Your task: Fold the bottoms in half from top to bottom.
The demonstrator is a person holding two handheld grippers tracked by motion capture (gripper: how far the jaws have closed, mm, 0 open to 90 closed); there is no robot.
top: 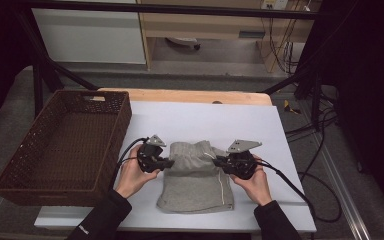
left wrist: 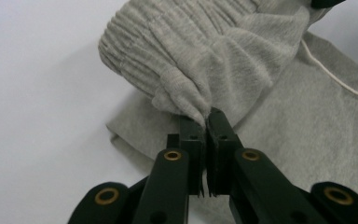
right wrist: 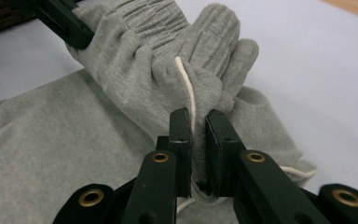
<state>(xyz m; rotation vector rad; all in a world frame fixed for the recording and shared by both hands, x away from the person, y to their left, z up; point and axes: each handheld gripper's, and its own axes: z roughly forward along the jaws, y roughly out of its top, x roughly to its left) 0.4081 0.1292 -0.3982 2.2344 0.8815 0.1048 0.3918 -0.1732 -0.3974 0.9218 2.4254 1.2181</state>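
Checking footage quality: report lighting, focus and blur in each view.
High view: dim, soft, dark edges, white table brightest. Left gripper view: grey shorts fairly sharp where the left gripper pinches them, far fabric softer. Right gripper view: right gripper crisp, background blurred; no glare.

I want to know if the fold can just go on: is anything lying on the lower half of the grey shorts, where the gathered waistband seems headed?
Nothing visible does. The left gripper and right gripper each pinch the waistband of the grey shorts, and the flat fabric toward the person is bare. The wicker basket sits off to the left.
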